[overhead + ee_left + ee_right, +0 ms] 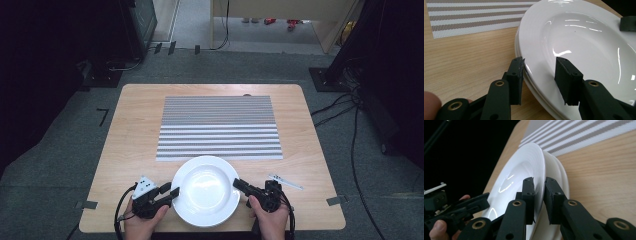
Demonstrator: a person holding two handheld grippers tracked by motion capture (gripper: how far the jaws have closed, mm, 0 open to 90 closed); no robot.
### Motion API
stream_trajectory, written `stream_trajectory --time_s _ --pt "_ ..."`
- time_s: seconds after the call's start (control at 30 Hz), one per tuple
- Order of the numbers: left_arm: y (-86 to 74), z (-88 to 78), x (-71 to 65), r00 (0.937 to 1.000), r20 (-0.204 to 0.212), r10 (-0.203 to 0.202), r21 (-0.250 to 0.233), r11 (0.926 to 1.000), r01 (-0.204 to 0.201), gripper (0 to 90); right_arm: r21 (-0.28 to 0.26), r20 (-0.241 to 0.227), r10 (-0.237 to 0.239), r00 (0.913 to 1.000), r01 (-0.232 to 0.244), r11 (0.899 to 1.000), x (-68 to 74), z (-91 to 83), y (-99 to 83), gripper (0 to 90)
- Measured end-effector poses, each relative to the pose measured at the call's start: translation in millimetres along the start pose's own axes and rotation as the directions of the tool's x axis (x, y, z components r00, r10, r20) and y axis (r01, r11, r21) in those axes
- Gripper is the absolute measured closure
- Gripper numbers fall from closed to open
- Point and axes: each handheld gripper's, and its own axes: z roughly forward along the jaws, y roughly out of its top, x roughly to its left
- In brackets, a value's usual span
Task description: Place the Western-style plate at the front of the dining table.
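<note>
White plate [206, 190] sits at the near edge of our bench [135, 130], just short of the striped mat [219, 127], and we have a claw on each side of it. Our right claw [539, 185] is pinching the plate's rim, pads pressed on it from both faces. Our left claw [539, 65] stands spread astride the opposite rim, one pad touching the outer edge, the other clear above the inner face, so that grip is unfinished. We judge the lift not yet begun; closing left, raising and placing remain.
</note>
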Motion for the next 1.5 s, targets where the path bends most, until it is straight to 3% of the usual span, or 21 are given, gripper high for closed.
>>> stream_trajectory --time_s 0.3,0.4,0.6,0.73,0.9,1.1,1.5 --pt "-0.1 -0.1 7.5 0.9965 0.053 -0.065 -0.01 0.9978 0.066 57.4 -0.05 -0.076 -0.071 0.9946 0.067 0.996 -0.6 2.8 0.3 81.9" --pt "-0.5 0.1 6.2 0.9972 0.046 -0.059 -0.011 0.9981 0.06 56.7 -0.063 -0.1 -0.094 0.9905 0.088 0.994 1.3 4.8 0.2 82.1" --pt "-0.5 0.0 7.6 0.9958 0.051 -0.076 -0.016 0.9969 0.077 57.4 -0.078 -0.102 -0.122 0.9873 0.114 0.99 1.9 7.2 0.6 81.8" --pt "-1.7 -1.2 12.7 0.9886 0.087 -0.123 -0.036 0.9913 0.127 61.2 -0.088 -0.091 -0.133 0.9869 0.125 0.988 1.6 9.4 -1.0 81.4" --pt "-2.1 -2.3 15.2 0.9849 0.104 -0.139 -0.049 0.9883 0.144 63.2 -0.098 -0.078 -0.137 0.9875 0.129 0.987 0.8 11.8 -2.6 80.8" --pt "-1.4 -6.0 15.2 0.9833 0.113 -0.143 -0.086 0.9845 0.153 66.4 -0.102 -0.06 -0.137 0.9887 0.131 0.986 0.4 14.3 -4.7 79.7" --pt "2.1 -7.2 13.8 0.9811 0.109 -0.16 -0.108 0.9793 0.171 69.1 -0.117 -0.052 -0.125 0.9908 0.118 0.986 1.6 17.3 -2.2 79.6"
